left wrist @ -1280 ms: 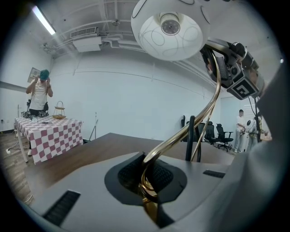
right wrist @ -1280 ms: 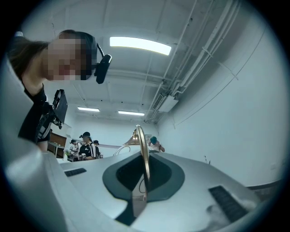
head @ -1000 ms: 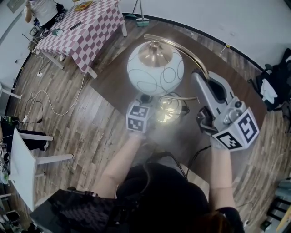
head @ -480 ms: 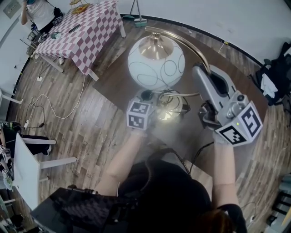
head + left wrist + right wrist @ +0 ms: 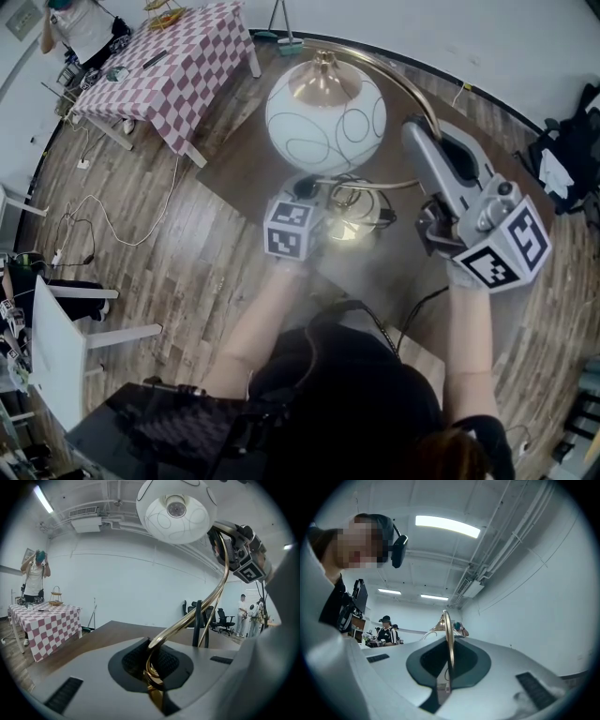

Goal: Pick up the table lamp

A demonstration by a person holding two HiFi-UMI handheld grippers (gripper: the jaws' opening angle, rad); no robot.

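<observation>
The table lamp has a white globe shade (image 5: pixel 325 114) with thin swirl lines, a curved brass stem (image 5: pixel 405 86) and a shiny brass base (image 5: pixel 352 223). It hangs slightly above the brown table (image 5: pixel 234 164). My left gripper (image 5: pixel 153 673) is shut on the brass stem (image 5: pixel 194 618) low down near the base, and its marker cube (image 5: pixel 289 228) hides the jaws in the head view. My right gripper (image 5: pixel 420 131) is shut on the arc of the stem (image 5: pixel 448 637) higher up. In the left gripper view the shade (image 5: pixel 176 510) is seen from below.
A black cord (image 5: pixel 364 199) loops beside the lamp's base. A checked-cloth table (image 5: pixel 169 66) stands at the far left, with a broom (image 5: pixel 287 37) by the wall. Cables (image 5: pixel 103 216) trail over the wood floor, a white table (image 5: pixel 56 347) stands near left, and people stand in the background.
The lamp and both grippers have shifted together a little upward in the head view. Both grips on the brass stem are unchanged.
</observation>
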